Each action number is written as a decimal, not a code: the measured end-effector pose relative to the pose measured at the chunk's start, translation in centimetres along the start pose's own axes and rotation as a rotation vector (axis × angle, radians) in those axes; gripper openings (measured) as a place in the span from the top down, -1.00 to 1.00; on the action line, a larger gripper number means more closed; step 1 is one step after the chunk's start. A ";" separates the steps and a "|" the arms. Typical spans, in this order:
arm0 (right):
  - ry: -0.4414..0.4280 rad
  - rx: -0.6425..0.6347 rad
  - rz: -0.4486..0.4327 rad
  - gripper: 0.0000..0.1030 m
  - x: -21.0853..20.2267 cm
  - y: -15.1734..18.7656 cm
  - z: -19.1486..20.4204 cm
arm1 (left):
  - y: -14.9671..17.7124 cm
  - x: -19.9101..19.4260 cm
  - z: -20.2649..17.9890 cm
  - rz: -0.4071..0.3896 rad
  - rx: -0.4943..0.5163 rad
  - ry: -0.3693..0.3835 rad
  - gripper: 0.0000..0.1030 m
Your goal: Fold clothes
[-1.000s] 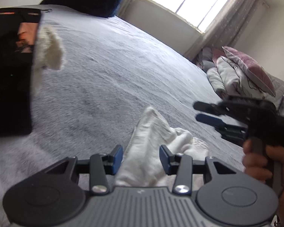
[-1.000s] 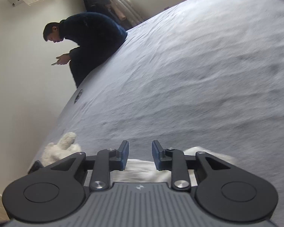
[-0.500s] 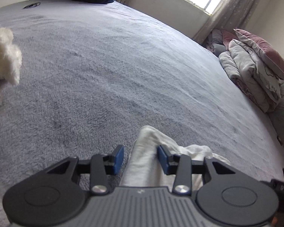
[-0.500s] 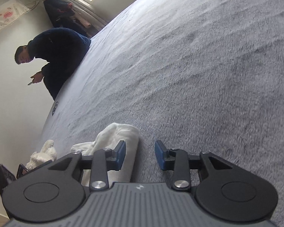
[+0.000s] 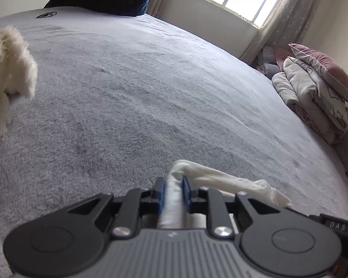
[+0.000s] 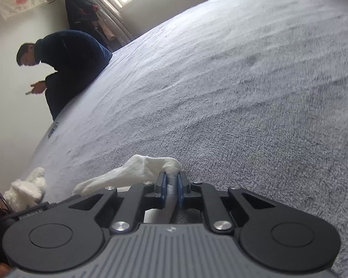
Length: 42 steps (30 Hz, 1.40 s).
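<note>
White garment point(image 5: 217, 180), bunched and rumpled, pinched by both grippers point(image 5: 174, 191) point(image 6: 172, 186).

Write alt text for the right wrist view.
The right gripper is shut on a bunched white garment, which trails off to the left above a grey fleece bedspread. At the far left edge of the bed a man in dark clothes sits looking down at a phone, and a fluffy white toy lies nearer the camera.
</note>
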State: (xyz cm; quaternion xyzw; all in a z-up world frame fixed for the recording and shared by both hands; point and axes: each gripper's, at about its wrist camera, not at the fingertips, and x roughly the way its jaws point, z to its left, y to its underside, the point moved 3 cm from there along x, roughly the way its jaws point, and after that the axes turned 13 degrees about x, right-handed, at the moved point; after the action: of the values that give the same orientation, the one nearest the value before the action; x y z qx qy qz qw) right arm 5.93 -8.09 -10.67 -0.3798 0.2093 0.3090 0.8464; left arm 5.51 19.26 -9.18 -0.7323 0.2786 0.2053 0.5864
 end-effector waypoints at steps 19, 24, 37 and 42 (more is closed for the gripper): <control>0.104 -0.210 -0.102 0.39 -0.7 0.7 2.4 | 0.6 0.1 -2.8 -0.082 0.217 0.002 0.48; 0.178 -0.268 -0.131 0.31 -1.2 0.2 1.3 | 0.4 -1.5 -2.3 -0.119 0.226 -0.011 0.42; -0.016 -0.307 -0.113 0.27 -4.6 5.0 4.9 | 2.8 -4.9 -2.1 -0.167 0.312 0.181 0.43; 0.021 -0.443 -0.116 0.22 -4.0 7.3 4.8 | 3.9 -4.1 -1.9 -0.139 0.367 0.159 0.42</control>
State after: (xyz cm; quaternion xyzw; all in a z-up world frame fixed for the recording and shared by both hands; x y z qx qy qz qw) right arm -1.36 -2.04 -9.14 -0.5709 0.1232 0.2943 0.7564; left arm -0.25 17.49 -9.08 -0.6445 0.3055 0.0515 0.6990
